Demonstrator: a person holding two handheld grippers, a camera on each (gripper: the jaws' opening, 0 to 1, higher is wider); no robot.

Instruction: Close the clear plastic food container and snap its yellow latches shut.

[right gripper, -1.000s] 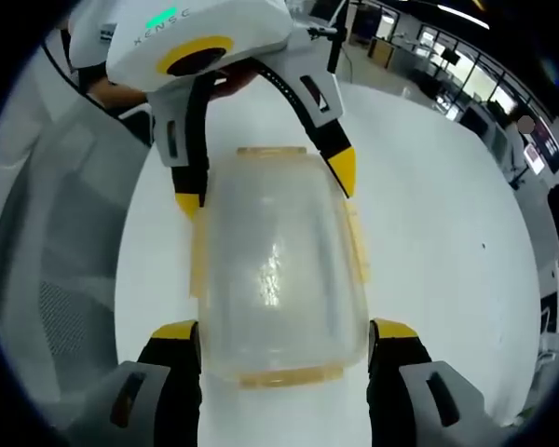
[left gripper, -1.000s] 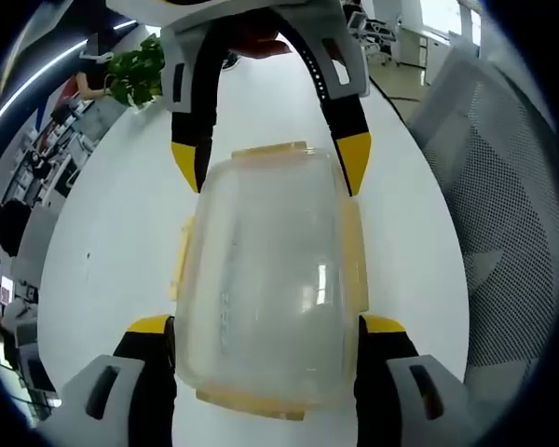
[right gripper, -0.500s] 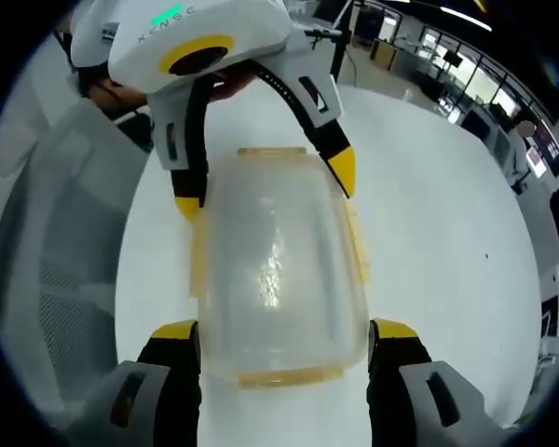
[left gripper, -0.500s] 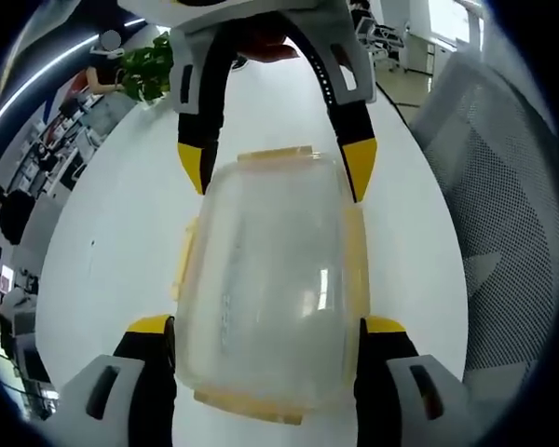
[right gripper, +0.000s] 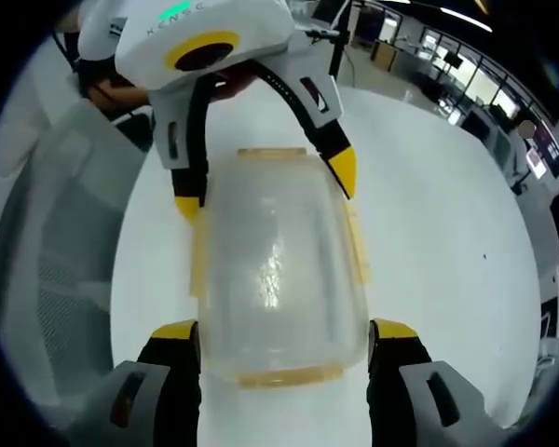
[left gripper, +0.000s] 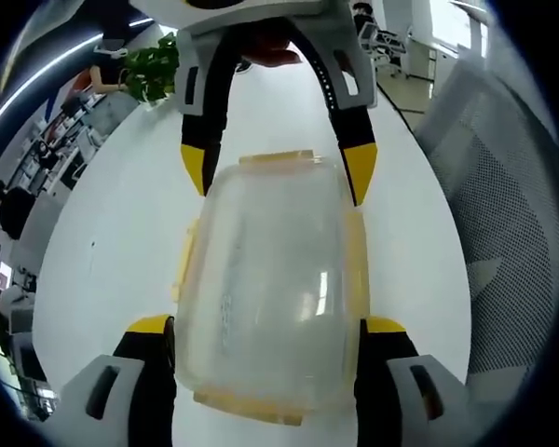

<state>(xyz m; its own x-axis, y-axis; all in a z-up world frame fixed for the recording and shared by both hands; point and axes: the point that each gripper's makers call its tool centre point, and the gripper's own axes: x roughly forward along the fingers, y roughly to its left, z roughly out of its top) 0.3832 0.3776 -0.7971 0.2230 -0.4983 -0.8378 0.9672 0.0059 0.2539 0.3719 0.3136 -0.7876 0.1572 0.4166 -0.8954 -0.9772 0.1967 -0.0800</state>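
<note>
The clear plastic food container (left gripper: 265, 279) lies on the white table (left gripper: 121, 233) with its lid on top. Yellow latches (left gripper: 182, 261) run along its long sides and both ends. In the left gripper view my left gripper (left gripper: 265, 326) grips the container's near end, one jaw against each long side. My right gripper (left gripper: 276, 172) comes in from the far end, its yellow tips flanking that end's corners. In the right gripper view the container (right gripper: 279, 270) sits between the jaws of my right gripper (right gripper: 284, 331), and the left gripper (right gripper: 264, 186) holds the far end.
A grey mesh chair (left gripper: 503, 214) stands close to the table's edge; it is also in the right gripper view (right gripper: 47, 279). A green plant (left gripper: 154, 65) sits at the table's far end. A hand (right gripper: 112, 88) shows behind the left gripper. Office desks lie beyond.
Almost nothing: the views have shifted a little, and both grippers stay at the two ends of the container.
</note>
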